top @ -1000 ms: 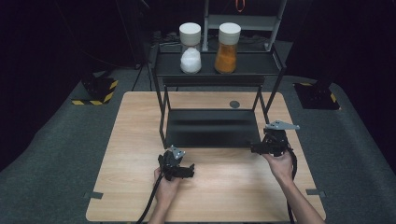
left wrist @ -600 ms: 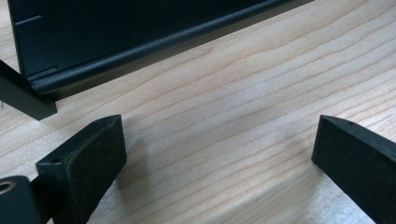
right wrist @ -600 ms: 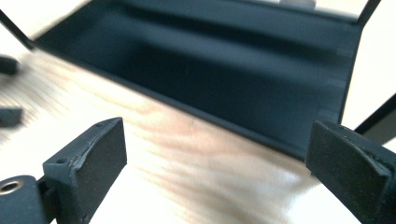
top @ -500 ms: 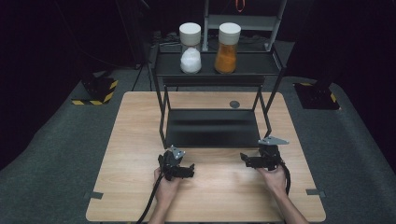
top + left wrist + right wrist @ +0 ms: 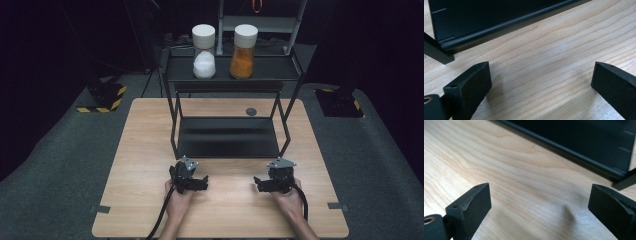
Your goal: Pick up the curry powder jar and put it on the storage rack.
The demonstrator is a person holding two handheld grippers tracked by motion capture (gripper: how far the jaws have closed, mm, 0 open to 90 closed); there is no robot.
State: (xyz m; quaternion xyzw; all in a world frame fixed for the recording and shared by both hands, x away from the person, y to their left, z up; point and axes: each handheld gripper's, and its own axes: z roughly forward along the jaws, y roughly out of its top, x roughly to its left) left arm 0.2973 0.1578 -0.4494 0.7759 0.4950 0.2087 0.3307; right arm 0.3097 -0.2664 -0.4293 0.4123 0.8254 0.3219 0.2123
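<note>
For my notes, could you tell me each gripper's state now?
Left gripper: open, holding nothing.
Right gripper: open, holding nothing.

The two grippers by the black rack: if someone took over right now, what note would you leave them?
Left gripper: open, empty, low over the wooden table.
Right gripper: open, empty, low over the table in front of the black rack.
White-filled jar and orange-filled jar: upright, side by side on the rack's top shelf.
Done: nothing visibly moved.
Left: probably reach up for a jar; neither is touched yet.
</note>
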